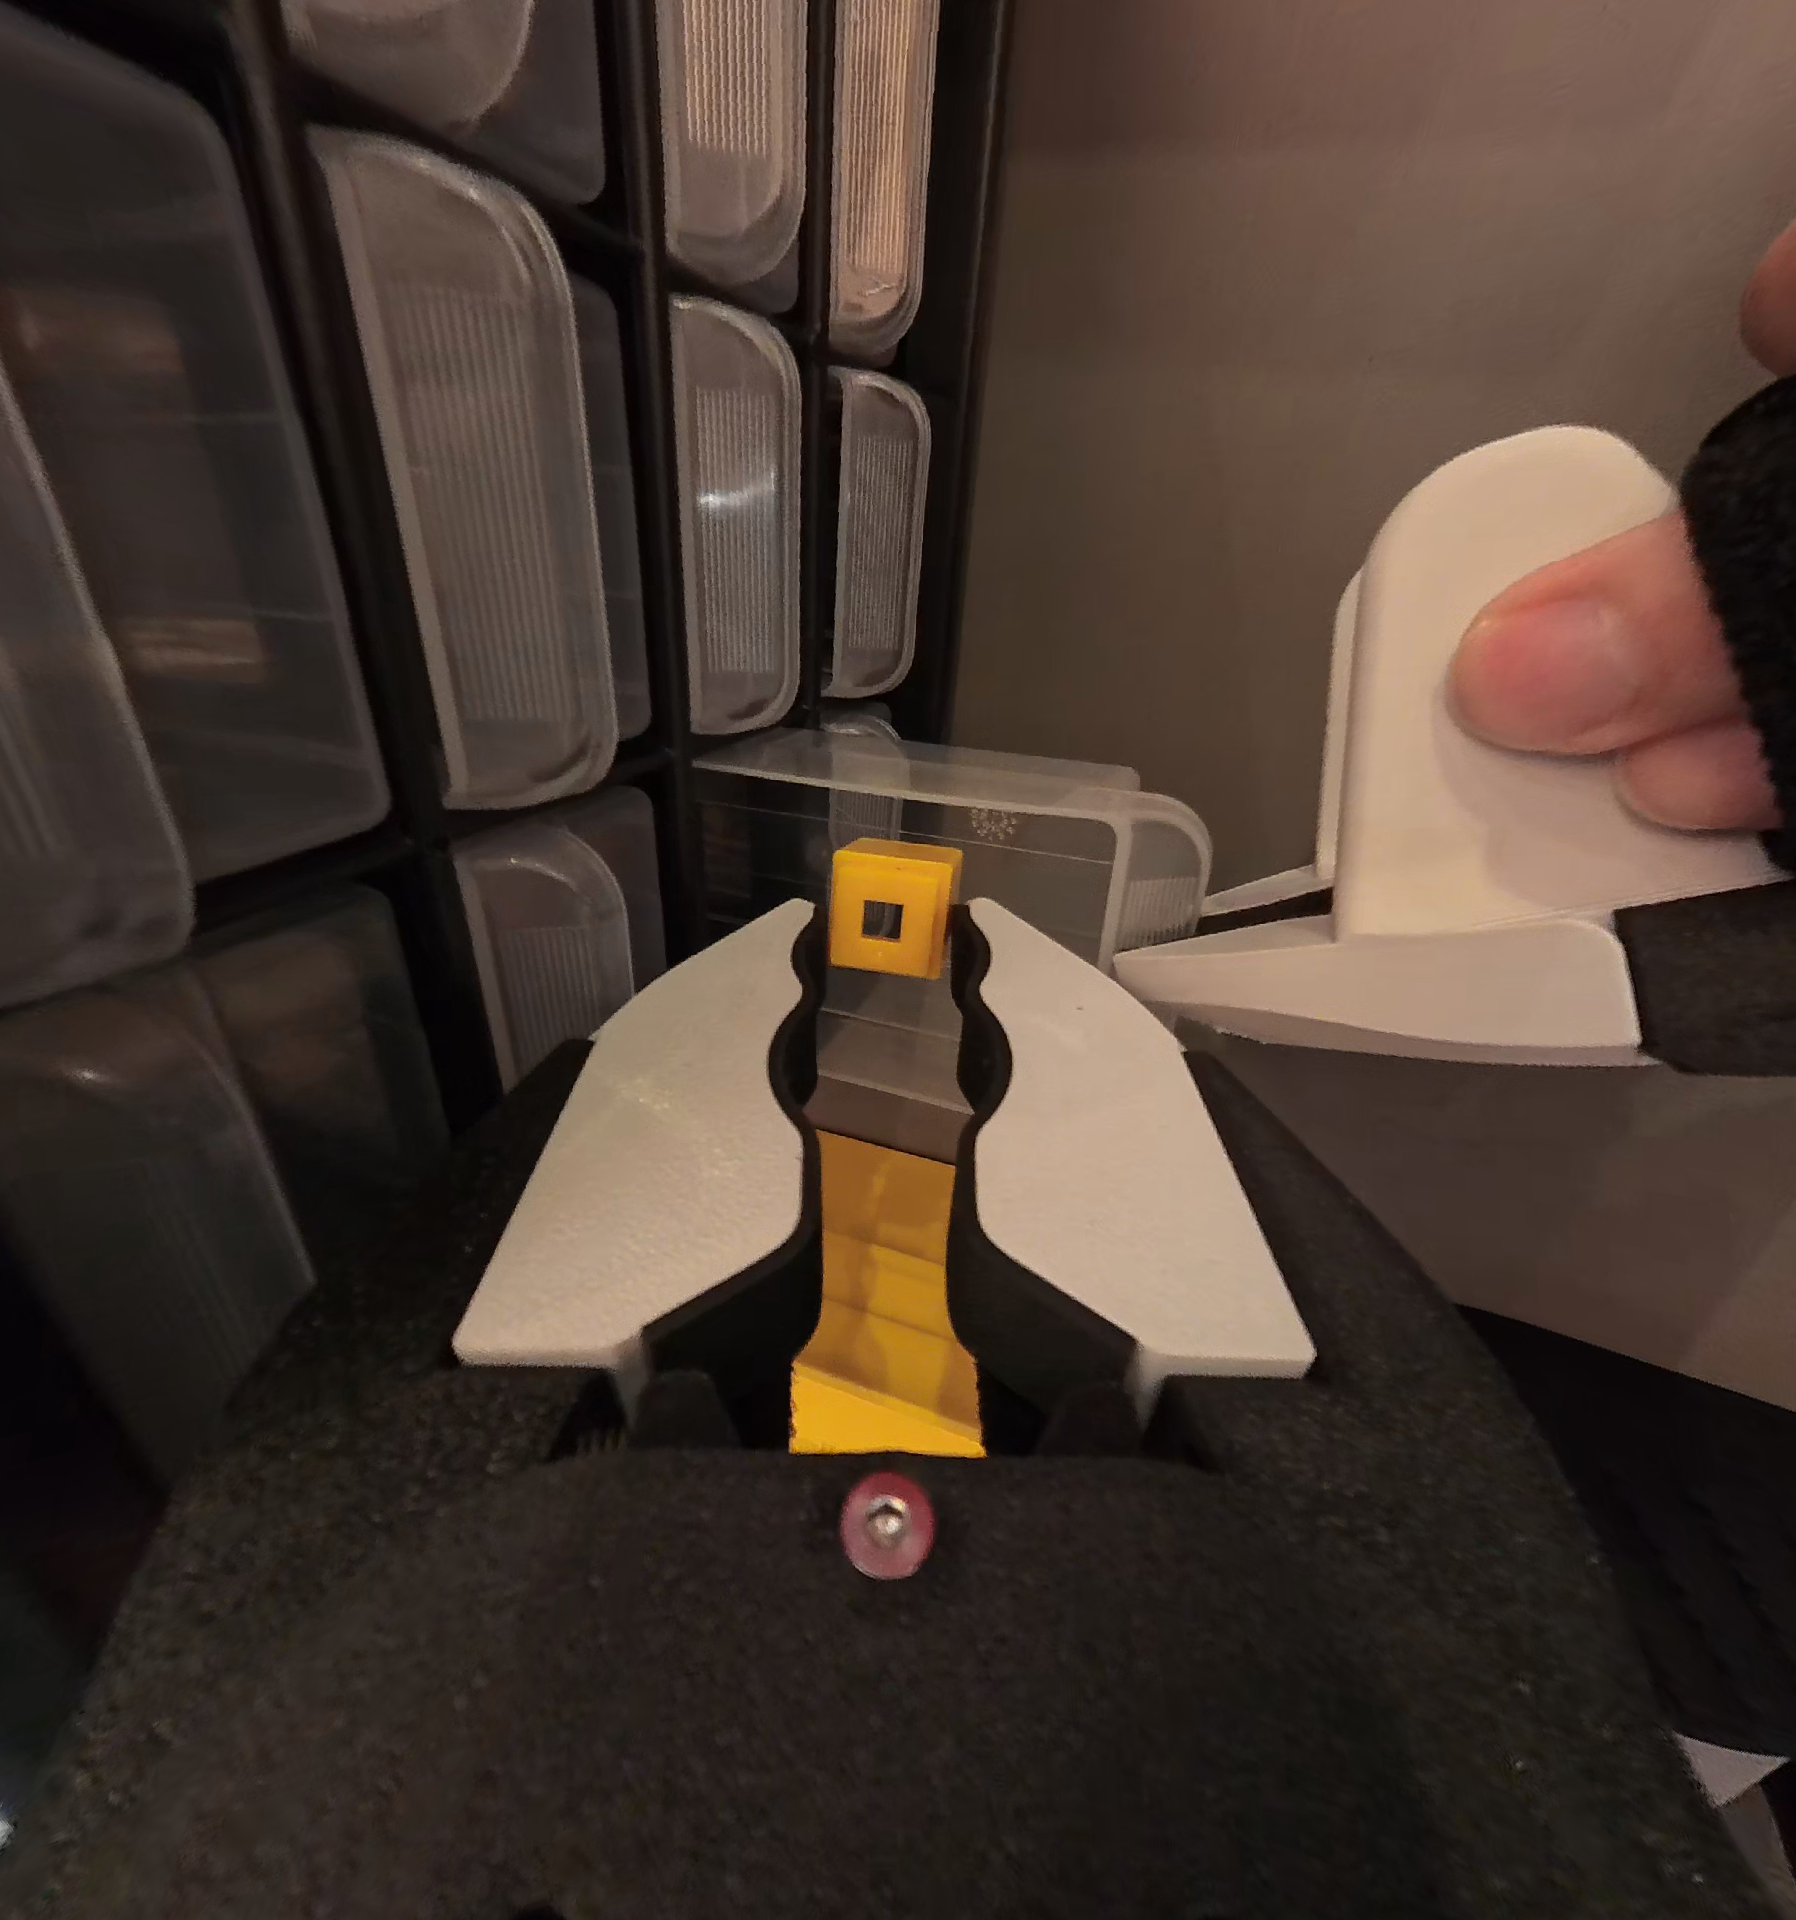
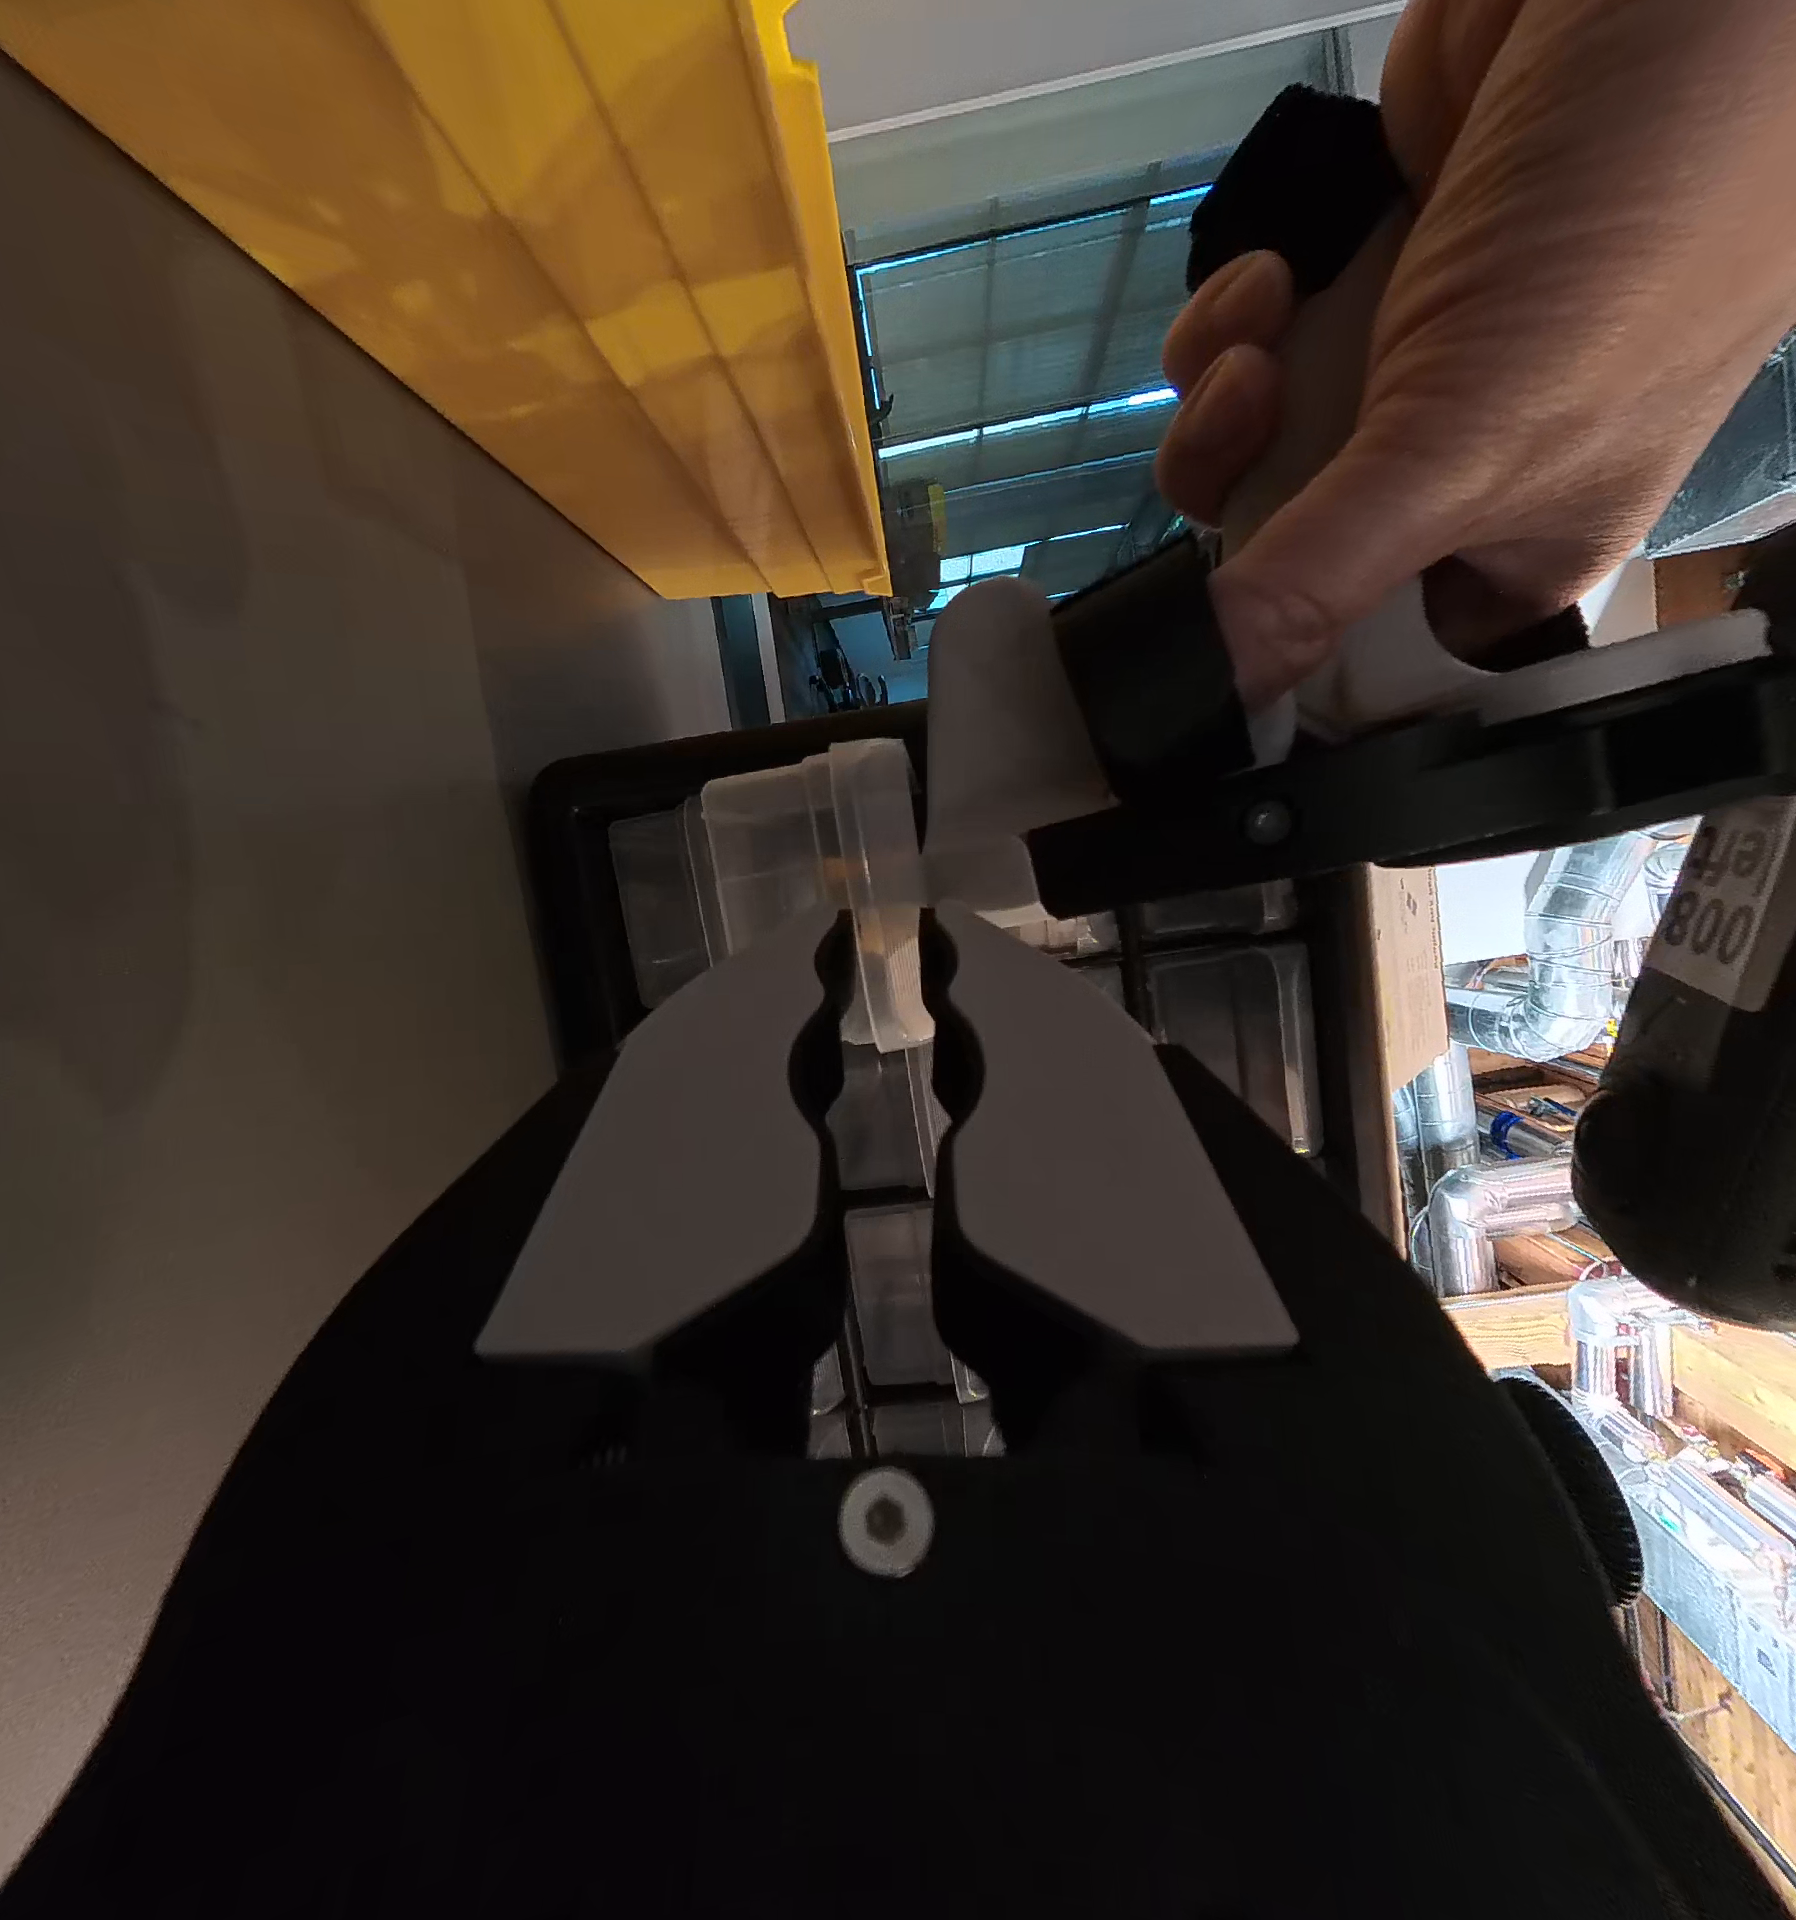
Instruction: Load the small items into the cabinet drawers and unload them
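Yellow block (image 1: pixel 889 911) with a square hole sits pinched between the fingertips of our left gripper (image 1: pixel 889 925), held just in front of the pulled-out clear drawer (image 1: pixel 1029 831) low in the black cabinet (image 1: pixel 655 436). Our right gripper (image 2: pixel 889 971) is clamped on that drawer's front lip (image 2: pixel 883 966). Beside the cabinet, a yellow bin (image 2: pixel 520 260) stands against the wall.
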